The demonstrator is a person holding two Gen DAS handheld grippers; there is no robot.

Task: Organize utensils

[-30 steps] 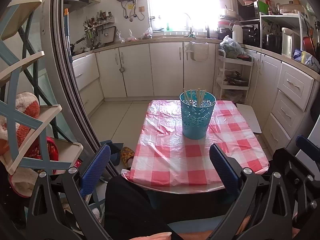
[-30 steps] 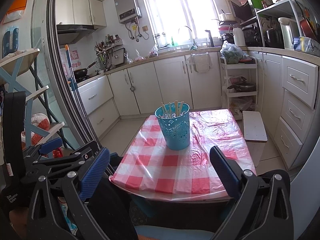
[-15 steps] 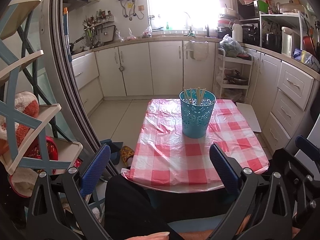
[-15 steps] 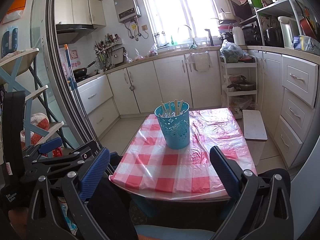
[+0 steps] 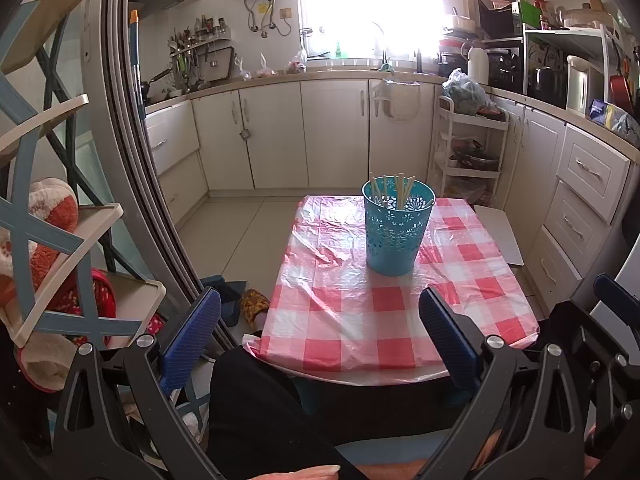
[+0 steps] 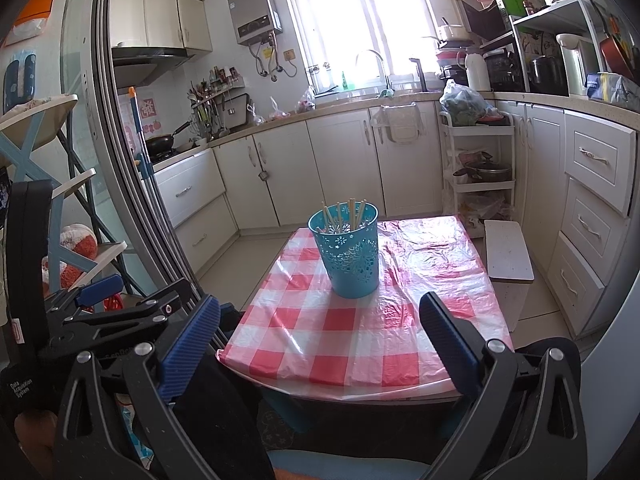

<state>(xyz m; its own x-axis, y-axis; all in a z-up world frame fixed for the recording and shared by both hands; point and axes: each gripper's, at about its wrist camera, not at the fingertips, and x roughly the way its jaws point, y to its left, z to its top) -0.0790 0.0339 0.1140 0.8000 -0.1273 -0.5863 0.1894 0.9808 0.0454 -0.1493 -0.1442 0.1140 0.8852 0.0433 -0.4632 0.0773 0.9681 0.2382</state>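
Note:
A teal perforated holder (image 5: 397, 229) stands upright on a small table with a red-and-white checked cloth (image 5: 360, 320). Several pale wooden chopsticks (image 5: 394, 192) stand inside it. The holder also shows in the right wrist view (image 6: 349, 251), with the chopsticks (image 6: 347, 213) in it. My left gripper (image 5: 320, 332) is open and empty, held back from the table's near edge. My right gripper (image 6: 320, 332) is open and empty, also short of the near edge. The left gripper shows at the left of the right wrist view (image 6: 120, 300).
White kitchen cabinets (image 5: 304, 136) run behind and to the right. A white rolling cart (image 5: 468, 152) and a small white stool (image 6: 508, 256) stand right of the table. A sliding door frame (image 5: 132, 160) and a shelf rack (image 5: 60, 240) are on the left.

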